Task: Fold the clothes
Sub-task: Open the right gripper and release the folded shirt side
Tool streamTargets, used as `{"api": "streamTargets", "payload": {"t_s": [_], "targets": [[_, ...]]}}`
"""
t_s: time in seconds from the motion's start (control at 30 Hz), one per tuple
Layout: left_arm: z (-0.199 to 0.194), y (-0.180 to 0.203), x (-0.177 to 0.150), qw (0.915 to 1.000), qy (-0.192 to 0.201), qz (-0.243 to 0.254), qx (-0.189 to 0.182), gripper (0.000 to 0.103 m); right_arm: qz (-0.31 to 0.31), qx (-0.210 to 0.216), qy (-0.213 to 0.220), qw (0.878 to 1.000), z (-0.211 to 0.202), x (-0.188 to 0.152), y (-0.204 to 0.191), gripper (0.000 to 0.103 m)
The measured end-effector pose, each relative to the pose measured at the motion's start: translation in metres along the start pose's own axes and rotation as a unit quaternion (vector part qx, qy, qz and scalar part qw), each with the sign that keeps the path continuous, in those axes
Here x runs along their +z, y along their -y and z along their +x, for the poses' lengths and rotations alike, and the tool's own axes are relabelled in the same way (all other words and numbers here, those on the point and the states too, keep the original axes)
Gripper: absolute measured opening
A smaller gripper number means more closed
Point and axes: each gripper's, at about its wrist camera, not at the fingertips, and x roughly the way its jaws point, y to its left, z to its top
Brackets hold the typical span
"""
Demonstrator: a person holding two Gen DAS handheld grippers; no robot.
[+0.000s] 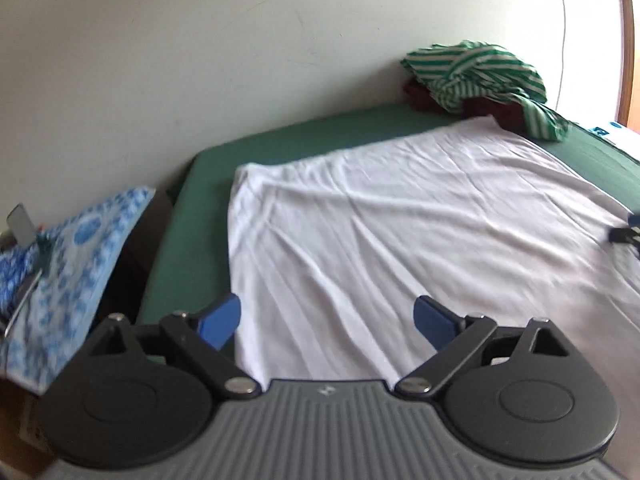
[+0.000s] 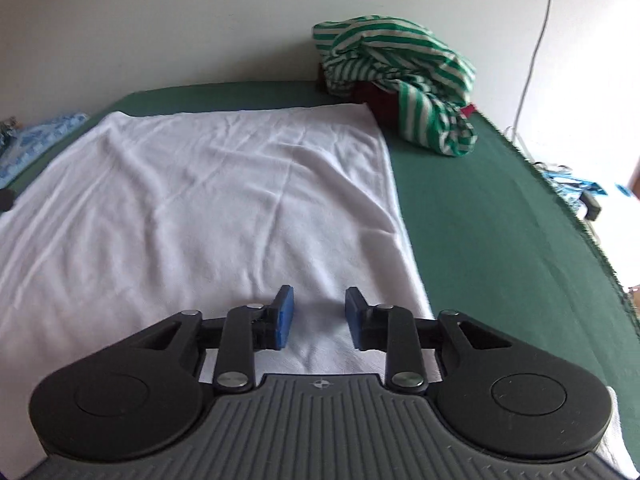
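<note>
I see the white cloth (image 2: 208, 200) lying spread flat on the green surface (image 2: 500, 240), which could be a desk or a bed with a green cover; I cannot tell which. The cloth has soft wrinkles, and its far edge reaches near the wall (image 1: 200, 60). My left tongs (image 1: 327, 322) hang over the near left part of the cloth, with the two blue pads far apart and nothing between them, so they are wide open. One blue pad (image 1: 221, 322) stands over the left edge of the cloth, the other over the white fabric. My right tongs (image 2: 319, 317) are above the near right part of the same cloth, just inside its right edge; the pads have a smaller gap, but they are also open and hold nothing. I cannot tell if the pads touch the fabric. At the far corner, near the wall, a green and white striped garment (image 2: 400, 80) lies crumpled on top of something dark red (image 2: 380, 100), just beside the far right corner of the white cloth. To the left of the green surface I see a blue patterned fabric (image 1: 80, 264). A thin cable (image 2: 536, 48) hangs down the wall at the right.
</note>
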Motion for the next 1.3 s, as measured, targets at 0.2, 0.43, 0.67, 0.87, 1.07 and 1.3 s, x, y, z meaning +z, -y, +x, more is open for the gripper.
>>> {"api": "streamTargets", "payload": {"t_s": [0.2,0.43,0.67,0.87,1.07,1.3], "targets": [[-0.023,0.035,-0.038,0.9965,-0.049,-0.055,0.038,0.086,0.037,-0.006,0.008,0.999,0.053,0.014,-0.040,0.081],[-0.056,0.058,-0.070,0.9859,-0.063,-0.079,0.133,0.093,0.023,0.009,0.007,1.000,0.089,0.006,-0.071,0.081],[-0.095,0.024,-0.100,0.9734,-0.077,-0.103,0.189,0.097,0.008,0.039,0.004,0.999,0.088,0.005,-0.076,0.086],[-0.124,0.000,-0.117,0.9701,-0.079,-0.139,0.183,0.095,0.028,0.054,0.000,0.998,0.075,0.003,-0.071,0.072],[-0.135,-0.018,-0.132,0.9728,-0.098,-0.170,0.124,0.095,0.061,0.140,0.001,0.988,0.004,-0.021,-0.038,0.039],[-0.116,-0.032,-0.132,0.9825,-0.119,-0.140,0.029,0.102,-0.003,0.172,-0.047,0.984,-0.063,-0.062,-0.097,0.039]]}}
